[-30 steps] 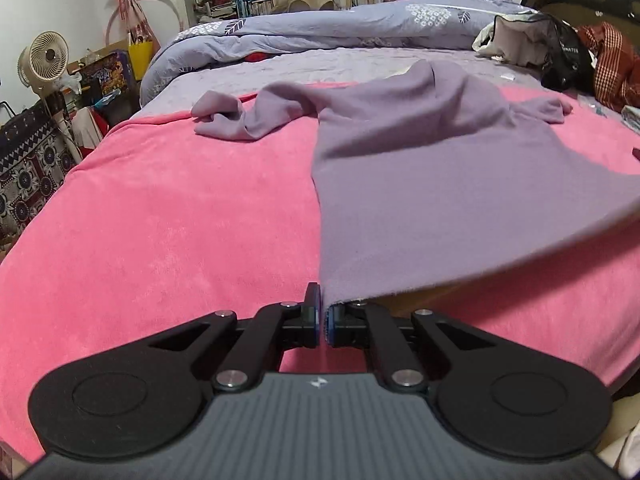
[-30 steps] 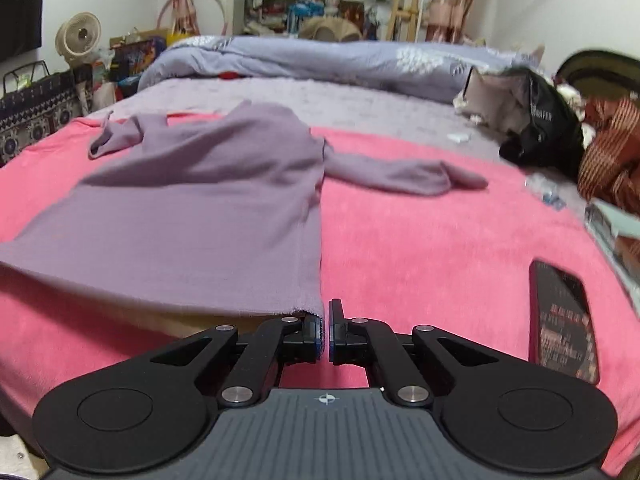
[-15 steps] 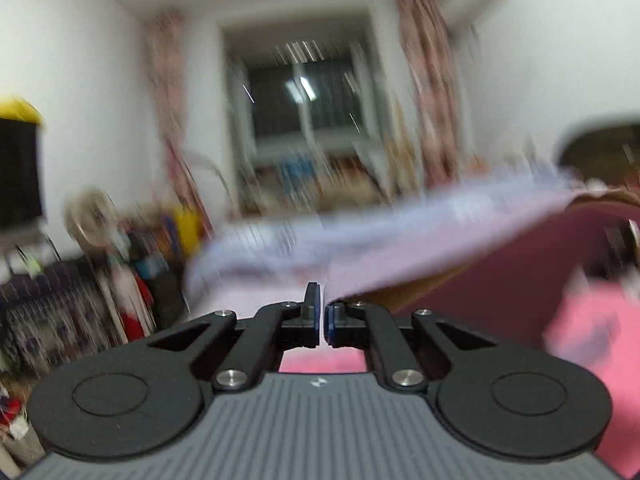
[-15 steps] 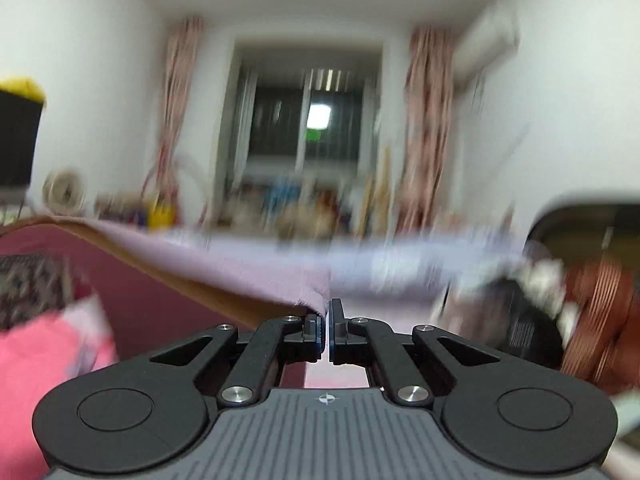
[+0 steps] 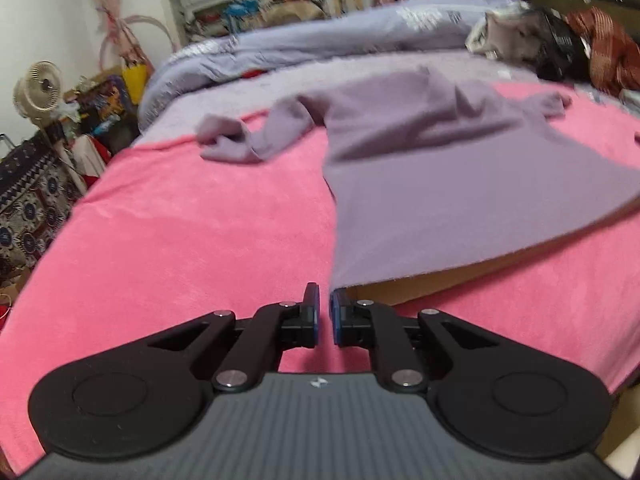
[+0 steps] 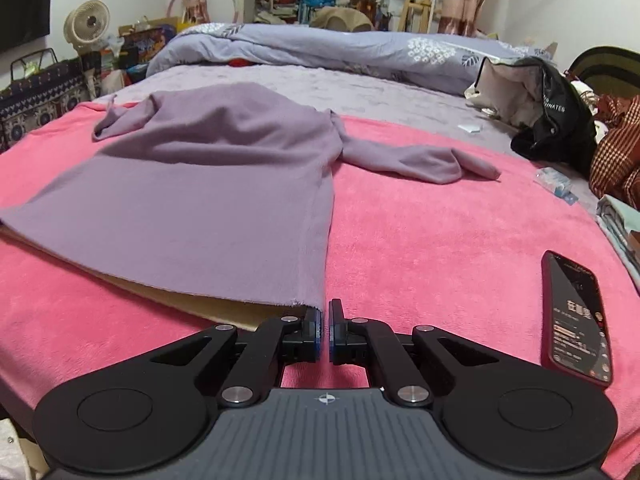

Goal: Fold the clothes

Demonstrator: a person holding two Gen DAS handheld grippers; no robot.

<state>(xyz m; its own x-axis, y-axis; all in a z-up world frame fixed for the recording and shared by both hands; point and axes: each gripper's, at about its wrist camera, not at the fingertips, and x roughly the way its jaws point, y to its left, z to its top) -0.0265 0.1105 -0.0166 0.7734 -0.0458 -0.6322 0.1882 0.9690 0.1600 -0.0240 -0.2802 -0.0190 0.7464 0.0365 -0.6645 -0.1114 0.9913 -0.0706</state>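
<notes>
A purple long-sleeved garment (image 5: 460, 184) (image 6: 208, 184) lies spread on the pink blanket (image 5: 180, 240) (image 6: 420, 240), sleeves out to both sides. Its near hem is raised a little, showing the tan inner side. My left gripper (image 5: 324, 320) sits at the hem's left corner with a narrow gap between its fingers; pink shows through the gap and the corner rests by the right fingertip. At the hem's right corner, my right gripper (image 6: 325, 332) has its fingers pressed together with the cloth's edge at the left fingertip.
A dark phone (image 6: 576, 316) lies on the blanket right of my right gripper. At the far right sit a black bag (image 6: 540, 108) and plaid cloth (image 6: 616, 148). A lilac duvet (image 6: 340, 52) is bunched at the back. A fan (image 5: 38, 88) and clutter stand beside the bed on the left.
Both grippers swung the hem up high, blurring the room, then came back down to the blanket. The garment lies flatter and further up the bed. The left fingers have parted slightly.
</notes>
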